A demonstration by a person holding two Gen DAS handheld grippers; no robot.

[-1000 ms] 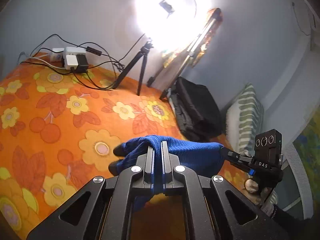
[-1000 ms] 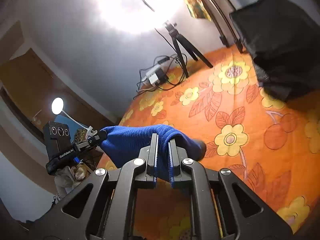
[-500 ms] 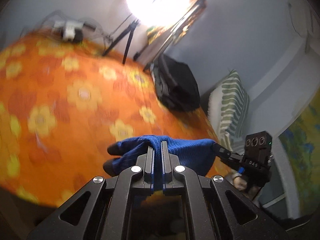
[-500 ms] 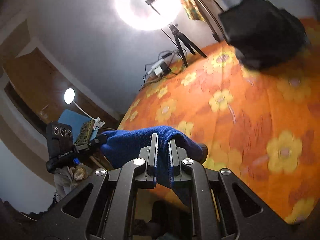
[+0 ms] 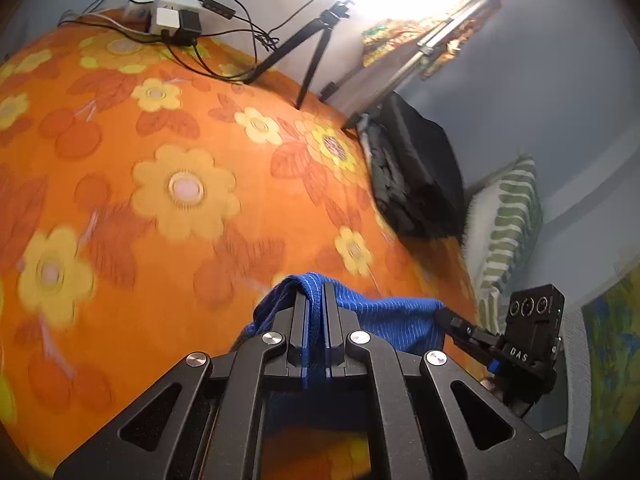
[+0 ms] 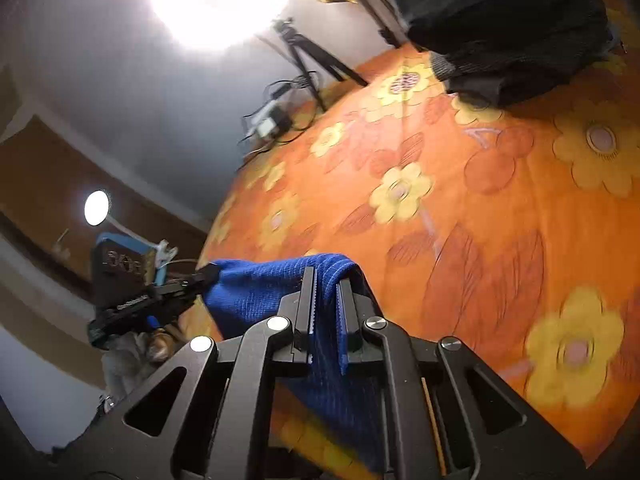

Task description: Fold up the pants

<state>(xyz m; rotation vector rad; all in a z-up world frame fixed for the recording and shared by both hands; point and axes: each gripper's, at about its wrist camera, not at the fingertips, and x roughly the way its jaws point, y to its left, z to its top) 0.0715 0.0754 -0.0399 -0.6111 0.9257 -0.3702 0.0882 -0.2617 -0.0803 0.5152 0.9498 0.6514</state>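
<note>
The blue pinstriped pants [image 5: 384, 320] hang stretched between my two grippers, above the near edge of the orange flowered bedspread [image 5: 160, 184]. My left gripper [image 5: 316, 300] is shut on one end of the cloth. My right gripper [image 6: 326, 284] is shut on the other end of the pants [image 6: 256, 296]. The right gripper [image 5: 444, 314] shows at the right of the left wrist view, pinching the cloth. The left gripper [image 6: 210, 272] shows at the left of the right wrist view. The rest of the pants hangs down behind the fingers, out of sight.
A black bag [image 5: 416, 176] lies at the far right of the bed, with a striped pillow [image 5: 504, 232] beside it. A power strip with cables [image 5: 172, 20], a small tripod [image 5: 316, 52] and a bright ring light stand at the far edge.
Both grippers, still holding the pants, first swung back from the bed, then came forward and down over it again. The bedspread now fills more of both views.
</note>
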